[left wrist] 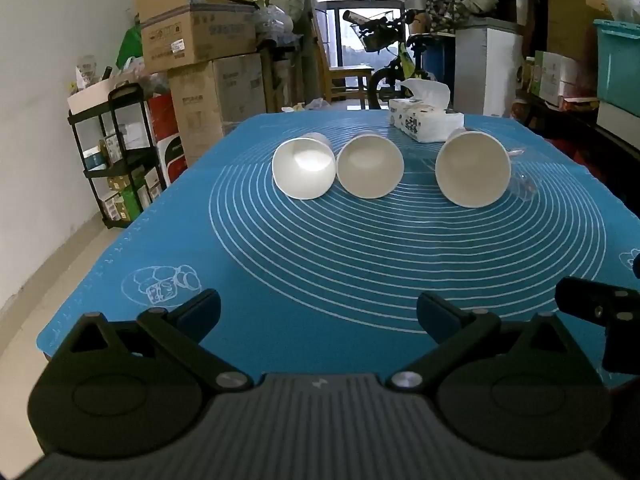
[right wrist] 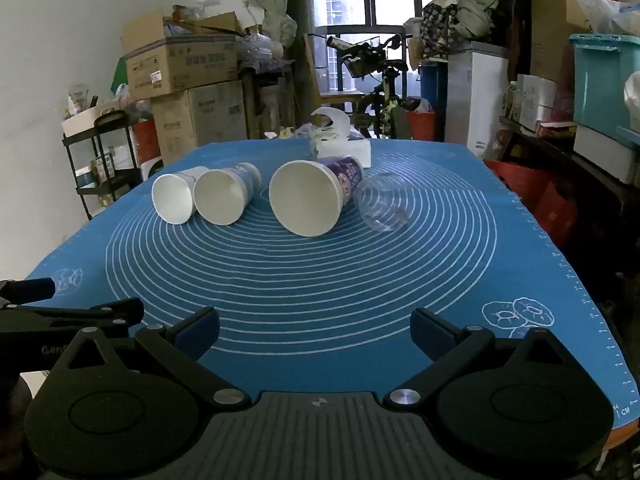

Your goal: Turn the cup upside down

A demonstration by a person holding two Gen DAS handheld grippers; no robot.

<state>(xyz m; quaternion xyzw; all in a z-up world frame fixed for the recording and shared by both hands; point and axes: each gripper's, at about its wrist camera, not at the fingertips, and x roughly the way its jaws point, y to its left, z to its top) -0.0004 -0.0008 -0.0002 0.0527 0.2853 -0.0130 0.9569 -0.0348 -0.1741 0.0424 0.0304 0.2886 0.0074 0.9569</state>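
Note:
Three paper cups lie on their sides on the blue mat [left wrist: 320, 264], mouths toward me: a white one [left wrist: 303, 168] on the left, a second [left wrist: 370, 166] beside it and touching it, and a larger one [left wrist: 473, 168] to the right. In the right wrist view they are the white cup [right wrist: 173, 198], the middle cup [right wrist: 221, 197] and the large purple-printed cup [right wrist: 306, 198], with a clear plastic cup [right wrist: 382, 202] lying next to it. My left gripper [left wrist: 319, 312] is open and empty near the mat's front edge. My right gripper [right wrist: 314, 330] is open and empty, also well short of the cups.
A tissue pack [left wrist: 426, 118] sits at the mat's far edge behind the cups. A black shelf cart [left wrist: 116, 156] and stacked cardboard boxes [left wrist: 200, 40] stand left of the table. Storage bins [right wrist: 604, 80] and clutter stand to the right. The other gripper shows at the frame's side [left wrist: 600, 312].

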